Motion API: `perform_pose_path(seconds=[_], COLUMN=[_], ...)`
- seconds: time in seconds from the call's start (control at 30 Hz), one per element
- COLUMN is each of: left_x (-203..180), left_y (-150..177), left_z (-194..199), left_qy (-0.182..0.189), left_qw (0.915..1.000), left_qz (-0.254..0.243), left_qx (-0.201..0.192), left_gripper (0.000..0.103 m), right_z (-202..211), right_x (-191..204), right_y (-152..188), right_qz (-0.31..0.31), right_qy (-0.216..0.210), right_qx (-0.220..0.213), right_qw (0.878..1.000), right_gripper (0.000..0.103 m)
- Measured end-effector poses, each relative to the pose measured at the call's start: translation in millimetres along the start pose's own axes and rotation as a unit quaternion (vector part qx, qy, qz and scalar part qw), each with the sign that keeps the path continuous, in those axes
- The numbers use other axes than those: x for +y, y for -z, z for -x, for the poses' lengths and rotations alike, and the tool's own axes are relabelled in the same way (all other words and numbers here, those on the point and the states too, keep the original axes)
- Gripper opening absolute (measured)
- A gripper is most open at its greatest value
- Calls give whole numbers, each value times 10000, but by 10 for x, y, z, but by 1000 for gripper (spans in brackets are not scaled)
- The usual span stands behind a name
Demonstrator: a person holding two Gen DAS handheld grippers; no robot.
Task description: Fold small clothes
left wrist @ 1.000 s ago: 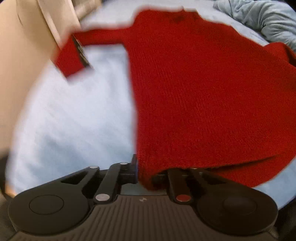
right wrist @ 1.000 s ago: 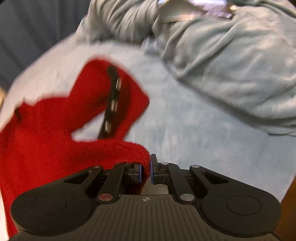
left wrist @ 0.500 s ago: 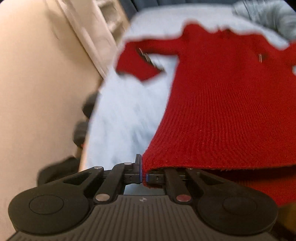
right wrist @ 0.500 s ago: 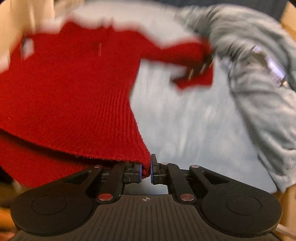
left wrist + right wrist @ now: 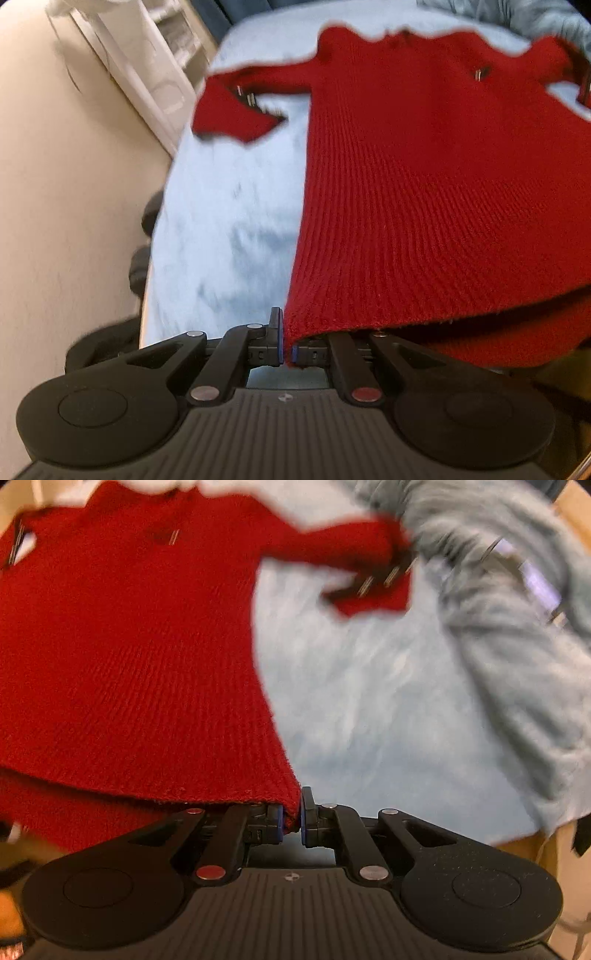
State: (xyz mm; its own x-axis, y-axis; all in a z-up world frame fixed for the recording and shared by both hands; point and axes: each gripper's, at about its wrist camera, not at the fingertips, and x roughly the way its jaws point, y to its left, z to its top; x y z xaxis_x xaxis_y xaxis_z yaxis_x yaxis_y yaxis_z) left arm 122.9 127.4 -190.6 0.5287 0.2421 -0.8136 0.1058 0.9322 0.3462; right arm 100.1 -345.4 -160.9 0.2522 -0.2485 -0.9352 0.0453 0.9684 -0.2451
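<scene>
Over the pale blue fleece bedcover (image 5: 221,229), a red ribbed knit sweater (image 5: 424,177) is stretched out by its hem.

Left gripper (image 5: 287,341) and right gripper (image 5: 292,818) each pinch a hem corner; I'd keep both level and taut, lowering evenly so both sleeves land flat.

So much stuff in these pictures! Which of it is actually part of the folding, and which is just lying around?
Part of the job:
- red knitted sweater, spread out on the light blue bed cover
- left gripper and right gripper, each clamped on a bottom corner of its hem

Just lying about:
- crumpled grey-blue blanket
- white shelf unit beside the bed
</scene>
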Motion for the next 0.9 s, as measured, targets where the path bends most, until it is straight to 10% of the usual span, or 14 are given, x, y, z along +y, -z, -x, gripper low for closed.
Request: perform_pose_path(seconds=[0.07, 0.13, 0.33, 0.5, 0.9], left_x=[58, 148, 543, 849, 719], left_y=[19, 53, -125, -901, -2679], left_z=[102, 270, 535, 123, -1976], left_qy=[31, -172, -409, -218, 410], left_qw=[9999, 9992, 9927, 9829, 9859], left_qz=[91, 104, 584, 1549, 1498], left_qx=[-110, -338, -976, -968, 623], left_gripper=[48, 103, 103, 103, 103], right_z=[36, 179, 719, 725, 105], right_x=[63, 16, -278, -167, 495], right_y=[88, 142, 15, -582, -1145], right_qz=[153, 173, -407, -941, -595], right_qy=[-7, 44, 32, -133, -393], right_qx=[63, -9, -730, -1396, -713], right_qw=[9999, 9998, 9965, 9856, 9949], right_gripper=[23, 51, 63, 64, 64])
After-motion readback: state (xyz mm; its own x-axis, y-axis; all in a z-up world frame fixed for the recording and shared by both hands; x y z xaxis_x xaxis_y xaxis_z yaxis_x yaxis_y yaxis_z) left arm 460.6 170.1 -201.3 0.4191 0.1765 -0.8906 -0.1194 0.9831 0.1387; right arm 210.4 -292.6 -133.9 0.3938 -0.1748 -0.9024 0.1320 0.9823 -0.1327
